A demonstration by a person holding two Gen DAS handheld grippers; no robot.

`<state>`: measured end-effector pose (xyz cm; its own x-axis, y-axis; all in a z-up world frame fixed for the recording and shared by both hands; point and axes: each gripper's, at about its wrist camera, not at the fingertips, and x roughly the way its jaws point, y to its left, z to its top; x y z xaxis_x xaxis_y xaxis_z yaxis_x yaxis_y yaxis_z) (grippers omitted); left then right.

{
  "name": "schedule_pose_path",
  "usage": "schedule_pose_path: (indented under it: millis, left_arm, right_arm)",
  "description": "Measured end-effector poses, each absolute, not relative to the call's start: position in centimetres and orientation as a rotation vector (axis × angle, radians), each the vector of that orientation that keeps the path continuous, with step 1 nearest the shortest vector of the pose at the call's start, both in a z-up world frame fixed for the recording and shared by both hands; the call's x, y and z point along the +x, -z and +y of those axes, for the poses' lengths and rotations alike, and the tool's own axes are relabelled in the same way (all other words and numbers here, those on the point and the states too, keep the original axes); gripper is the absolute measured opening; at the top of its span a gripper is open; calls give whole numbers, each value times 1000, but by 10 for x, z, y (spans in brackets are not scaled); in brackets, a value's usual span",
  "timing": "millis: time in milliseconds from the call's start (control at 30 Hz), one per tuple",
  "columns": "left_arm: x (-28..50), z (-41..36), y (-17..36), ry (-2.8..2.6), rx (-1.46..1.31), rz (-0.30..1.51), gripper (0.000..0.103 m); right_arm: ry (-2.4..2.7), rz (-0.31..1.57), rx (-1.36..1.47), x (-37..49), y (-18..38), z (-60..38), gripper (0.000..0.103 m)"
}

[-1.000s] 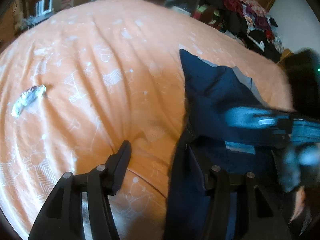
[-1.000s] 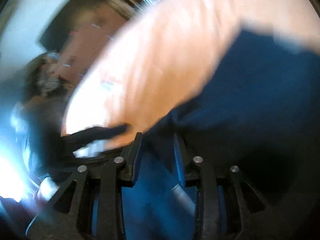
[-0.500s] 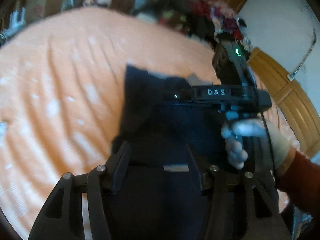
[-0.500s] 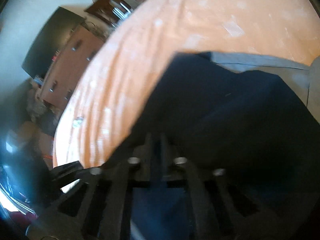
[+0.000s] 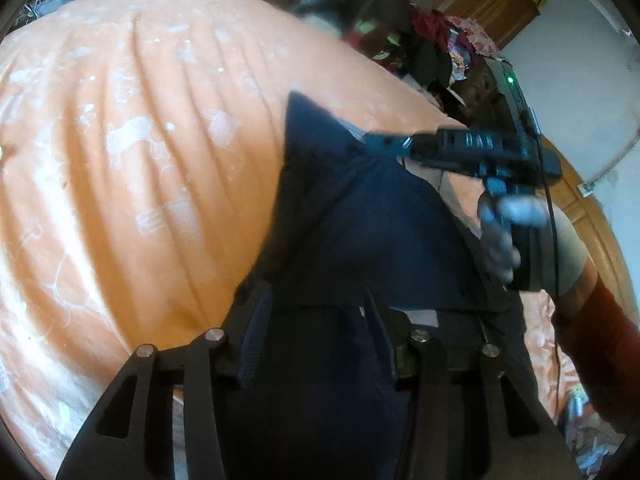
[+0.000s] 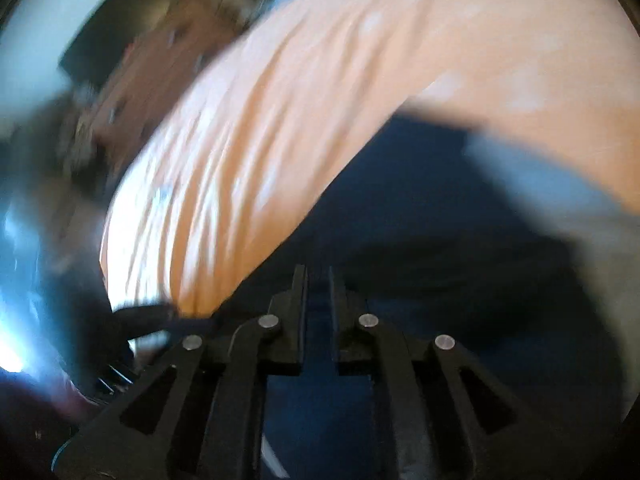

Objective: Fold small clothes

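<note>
Folding is midway: my left fingers [image 5: 316, 320] and right fingers [image 6: 318, 280] both pinch the navy garment [image 5: 360, 216], lifted over the bed [image 5: 140, 160], and next I should lay it toward twelve o'clock.

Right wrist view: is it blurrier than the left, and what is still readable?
Right wrist view: heavy motion smear; only the right gripper pinching the navy garment reads. Left wrist view: sharper, the orange bedspread print is legible; the hand is blurred; fisheye bends the edges.
</note>
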<state>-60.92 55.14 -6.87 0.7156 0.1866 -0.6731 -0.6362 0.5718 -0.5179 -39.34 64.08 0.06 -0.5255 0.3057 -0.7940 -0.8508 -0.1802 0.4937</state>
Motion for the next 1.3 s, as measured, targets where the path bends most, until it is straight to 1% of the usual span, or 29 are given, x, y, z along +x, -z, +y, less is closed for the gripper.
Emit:
schedule_pose_path:
  millis: [33, 67, 133, 200, 300, 333, 433, 533, 600, 633, 667, 733, 767, 800, 867, 900, 967, 1000, 1067, 1133, 1200, 1233, 1267, 1300]
  left_arm:
    - [-610, 550, 69, -517, -829, 604, 55]
    - [-609, 549, 70, -517, -828, 602, 56]
    - [-609, 544, 71, -521, -825, 592, 58]
    - [-613, 540, 73, -530, -827, 581, 59]
    - [-617, 536, 64, -537, -817, 562, 61]
    - [-619, 536, 60, -537, -823, 540, 64]
    - [-633, 543, 41, -548, -827, 493, 65]
    - [-626, 550, 23, -525, -771, 482, 65]
    - [-607, 559, 18, -509, -738, 503, 65]
    - [-591, 568, 19, -501, -733, 528, 65]
    - [-577, 576, 24, -484, -738, 562, 65]
    - [-550, 592, 41, -525, -713, 676, 65]
    - [-542, 599, 54, -599, -685, 754, 65]
    - [-540, 609, 69, -658, -706, 809, 60]
    - [-555, 617, 73, -659, -798, 762, 58]
    - [-558, 614, 66, -672, -773, 751, 55]
    - [-562, 598, 52, -620, -716, 706, 60]
    - [-562, 594, 53, -606, -699, 721, 63]
    - [-558, 589, 65, -609, -693, 785, 64]
    - [-568, 590, 72, -595, -765, 780, 62]
    - [-580, 582, 67, -582, -786, 761, 62]
    - [-582, 581, 65, -582, -789, 762, 62]
    - [-585, 576, 65, -576, -794, 763, 62]
    - [-588, 576, 64, -564, -802, 773, 62]
  right_arm:
    - [-1805, 1261, -732, -405, 8, 648, 6]
    - [-1798, 1267, -739, -413, 17, 656, 0]
    - [-1773, 1252, -712, -420, 28, 675, 0]
    - [-1776, 1199, -690, -434, 32, 695, 0]
    - [-1796, 1136, -648, -435, 17, 694, 0]
    - [-1827, 1108, -564, -423, -1, 684, 2]
    - [-1795, 1039, -427, -368, -40, 651, 3]
    - [-1653, 1043, -460, -320, -38, 622, 7]
    - [-1565, 1135, -509, -302, -8, 616, 7]
    - [-1523, 1186, -542, -298, 13, 616, 2]
    - [-1508, 1215, -541, -295, 28, 613, 0]
    - [-1483, 1203, -483, -282, 27, 610, 0]
    - [-1423, 1153, -476, -277, 17, 604, 0]
    - [-1382, 1101, -459, -272, 5, 594, 3]
    - [-1391, 1046, -413, -269, -17, 567, 5]
    - [-1434, 1016, -390, -277, -30, 544, 7]
    - [-1489, 981, -410, -295, -35, 505, 18]
    - [-1497, 977, -424, -300, -32, 474, 20]
    - [-1451, 1024, -395, -281, -20, 420, 21]
    - [-1348, 1081, -370, -258, -8, 378, 22]
    - [-1200, 1170, -342, -220, 16, 324, 21]
    - [-1157, 1203, -301, -202, 24, 305, 5]
    - [-1151, 1232, -218, -187, 28, 279, 0]
    - [-1070, 1250, -180, -173, 29, 253, 0]
